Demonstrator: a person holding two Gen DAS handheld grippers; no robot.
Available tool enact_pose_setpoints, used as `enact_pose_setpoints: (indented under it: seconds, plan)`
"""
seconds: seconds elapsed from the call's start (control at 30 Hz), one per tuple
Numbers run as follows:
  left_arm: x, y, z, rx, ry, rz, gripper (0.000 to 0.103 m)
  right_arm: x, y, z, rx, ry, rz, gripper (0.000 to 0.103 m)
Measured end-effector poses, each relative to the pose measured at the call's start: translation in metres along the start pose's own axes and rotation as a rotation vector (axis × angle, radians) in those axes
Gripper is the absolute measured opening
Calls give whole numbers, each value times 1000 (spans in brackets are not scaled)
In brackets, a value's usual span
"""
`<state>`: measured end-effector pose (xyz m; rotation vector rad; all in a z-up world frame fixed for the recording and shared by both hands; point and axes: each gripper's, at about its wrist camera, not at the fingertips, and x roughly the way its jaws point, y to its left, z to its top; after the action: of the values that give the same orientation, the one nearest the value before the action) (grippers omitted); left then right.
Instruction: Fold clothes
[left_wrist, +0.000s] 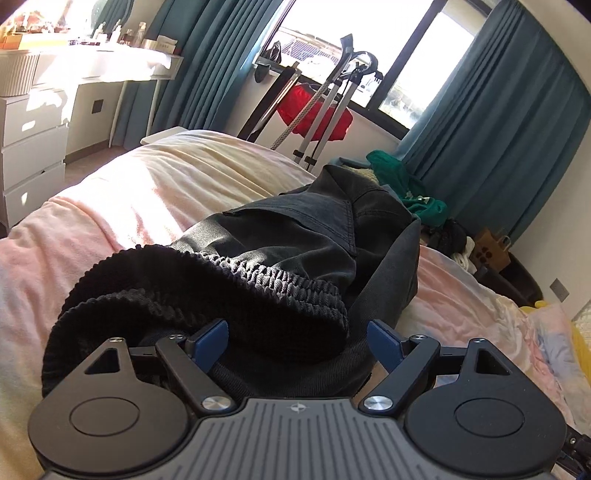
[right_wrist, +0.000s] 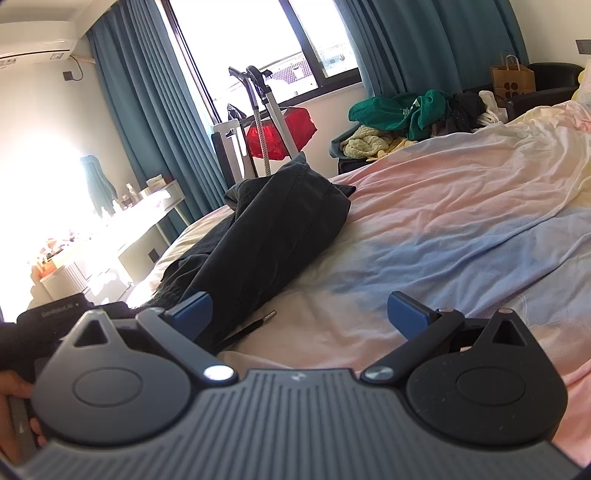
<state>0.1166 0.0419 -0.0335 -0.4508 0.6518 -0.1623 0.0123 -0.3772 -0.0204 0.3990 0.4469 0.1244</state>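
Dark trousers (left_wrist: 295, 236) on the pastel bed (left_wrist: 122, 206) (both grippers' fingers (left_wrist: 210, 338) (right_wrist: 408, 314) apart).

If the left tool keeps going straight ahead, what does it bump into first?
Probably the dark pants. Their ribbed black waistband lies bunched right between the open left tool and the rest of the bed. How close is hard to judge.
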Motion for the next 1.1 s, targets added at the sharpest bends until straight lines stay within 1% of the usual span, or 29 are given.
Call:
enact_pose_setpoints:
  seconds: [0.1, 0.2, 0.33, 0.4, 0.53, 0.57, 0.6, 0.63, 0.67, 0.7, 0.73, 0.8, 0.93, 0.97, 1.1]
  plan:
    - [25, 0, 4, -42, -6, -7, 87, 4, -5, -1, 9, 13, 5, 103]
    - [37, -1, 9, -78, -7, -47, 91, 9, -10, 0, 11, 23, 2, 103]
    - [50, 2, 18, -154, 55, -177, 91, 14, -24, 6, 72, 25, -8, 103]
    - [58, 4, 20, -187, 72, -196, 91, 17, -34, 8, 123, 31, -1, 103]
    - [76, 4, 18, -253, 117, -231, 89, 23, -44, 7, 181, 57, -1, 103]
    - [83, 1, 15, -268, 126, -241, 86, 23, -46, 6, 191, 63, 1, 103]
    - [86, -2, 14, -265, 111, -224, 79, 24, -47, 6, 198, 66, 3, 103]
    - [88, -7, 12, -250, 80, -188, 73, 24, -47, 5, 200, 68, 5, 103]
    - [90, -11, 12, -241, 55, -145, 49, 24, -47, 5, 199, 69, 5, 103]
    - [94, -13, 14, -250, 43, -95, 23, 24, -46, 4, 195, 68, 5, 103]
    - [96, -13, 19, -272, 37, -53, 16, 24, -46, 3, 188, 67, 4, 103]
    - [91, -14, 37, -262, -24, -5, 12, 23, -44, 0, 174, 69, 2, 103]
    - [68, -13, 99, -188, -179, 95, 9, 28, -38, -8, 140, 86, -16, 103]
    - [67, -7, 116, -192, -204, 134, 9, 30, -36, -9, 132, 90, -16, 103]
    - [73, 33, 186, -269, -262, 325, 8, 42, -25, -13, 87, 111, -12, 103]
